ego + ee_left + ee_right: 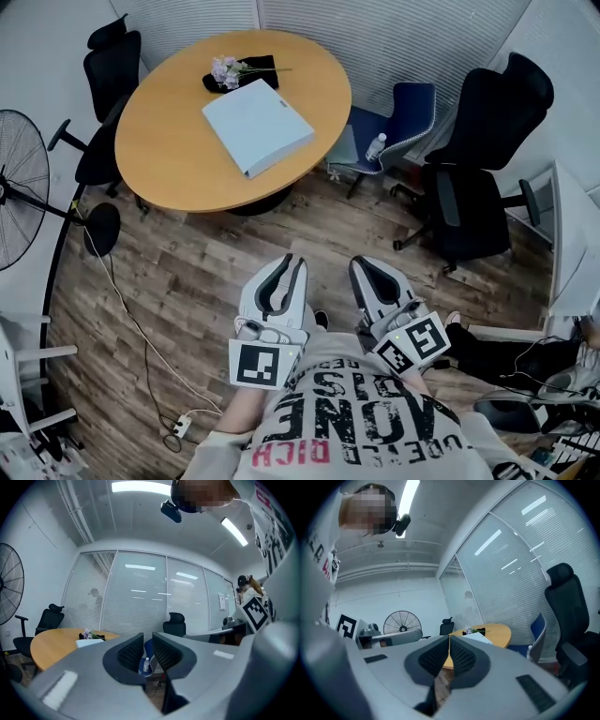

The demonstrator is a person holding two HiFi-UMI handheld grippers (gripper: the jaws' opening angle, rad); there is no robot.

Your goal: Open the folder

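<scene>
on the round table (pixel 169 150), just beside a bunch of flowers (pixel 228 70), the folder (pixel 258 127) lies flat and closed. it looks stiff-covered, fairly light and smooth enough to slide, so one gripper should probably pin it while the other lifts the top cover's free edge. both grippers are well apart from it, near the person's body. the left gripper (pixel 284 270) shows a narrow empty gap, and the right gripper (pixel 367 272) has its jaws together on nothing.
</scene>
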